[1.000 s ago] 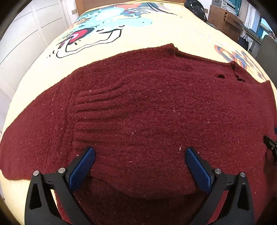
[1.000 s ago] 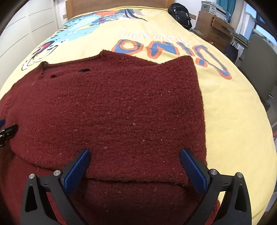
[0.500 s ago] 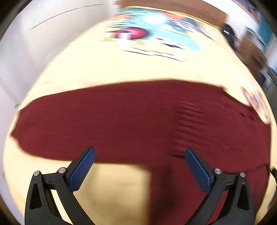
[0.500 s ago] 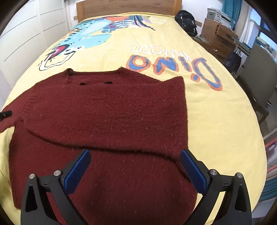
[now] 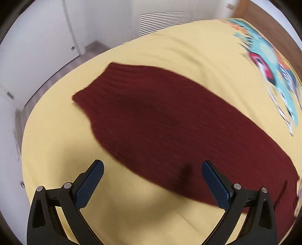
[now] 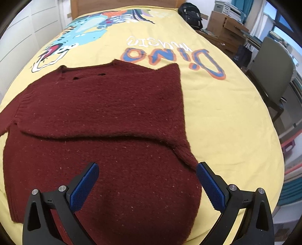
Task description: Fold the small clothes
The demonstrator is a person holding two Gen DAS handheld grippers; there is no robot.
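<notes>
Left gripper (image 5: 152, 175): jaws wide, empty, hovering over the outstretched sleeve (image 5: 151, 120) of the maroon sweater (image 6: 98, 120); right gripper (image 6: 147, 179): jaws wide, empty, above sweater's lower body. Vs 1 s ago: left view has swung off the torso to the sleeve, right has pulled back. Sweater flat on yellow bedspread (image 6: 217, 105), collar toward headboard, sleeve's long axis diagonal, cuff upper left.

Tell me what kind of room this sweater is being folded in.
Probably a bedroom: the maroon sweater lies on a bed with a yellow dinosaur-print cover and a wooden headboard; a chair stands beside it.
</notes>
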